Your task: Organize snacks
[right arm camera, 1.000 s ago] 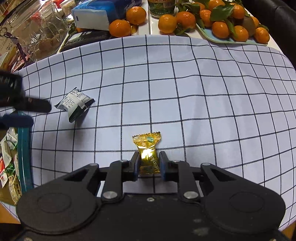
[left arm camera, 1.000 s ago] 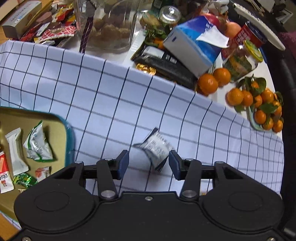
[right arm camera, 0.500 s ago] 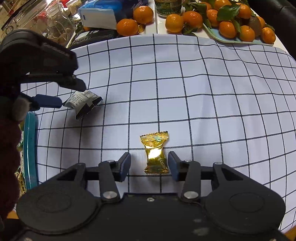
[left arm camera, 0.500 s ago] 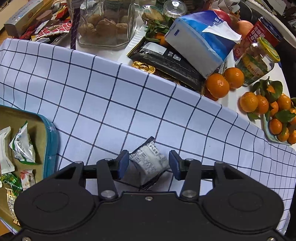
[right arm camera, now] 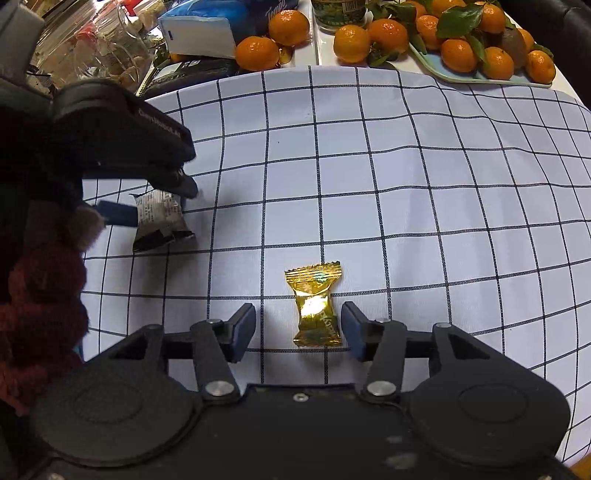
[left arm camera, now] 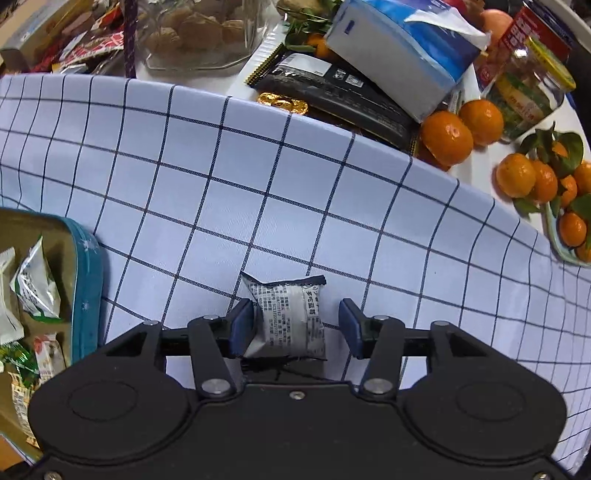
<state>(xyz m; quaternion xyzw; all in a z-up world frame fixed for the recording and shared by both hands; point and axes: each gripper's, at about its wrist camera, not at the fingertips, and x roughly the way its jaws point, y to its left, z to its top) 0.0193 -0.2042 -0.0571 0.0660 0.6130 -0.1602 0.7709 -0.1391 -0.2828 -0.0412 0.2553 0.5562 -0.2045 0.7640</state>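
Note:
A grey-white snack packet point(left arm camera: 288, 317) lies on the checked cloth point(left arm camera: 258, 177). My left gripper point(left arm camera: 295, 325) is open and straddles it; the left pad is at the packet's side and the right pad stands clear. The right wrist view shows the same packet point(right arm camera: 159, 214) under the left gripper point(right arm camera: 153, 201). A gold-wrapped candy point(right arm camera: 316, 308) lies flat on the cloth between the jaws of my right gripper point(right arm camera: 297, 328), which are opening, with neither pad pressing on it. A teal-rimmed tin point(left arm camera: 86, 266) at the left holds several wrapped snacks point(left arm camera: 35, 288).
Beyond the cloth's far edge stand a blue tissue pack point(left arm camera: 399, 55), a dark flat packet point(left arm camera: 332, 92), a glass jar of cookies point(left arm camera: 199, 33), loose oranges point(left arm camera: 447, 136) and a plate of tangerines point(right arm camera: 480, 51). A dark red sleeve point(right arm camera: 37, 314) fills the right wrist view's left side.
My left gripper came down over the grey-white packet, which now sits between its jaws. My right gripper went from shut on the gold candy to open, and the candy lies on the cloth.

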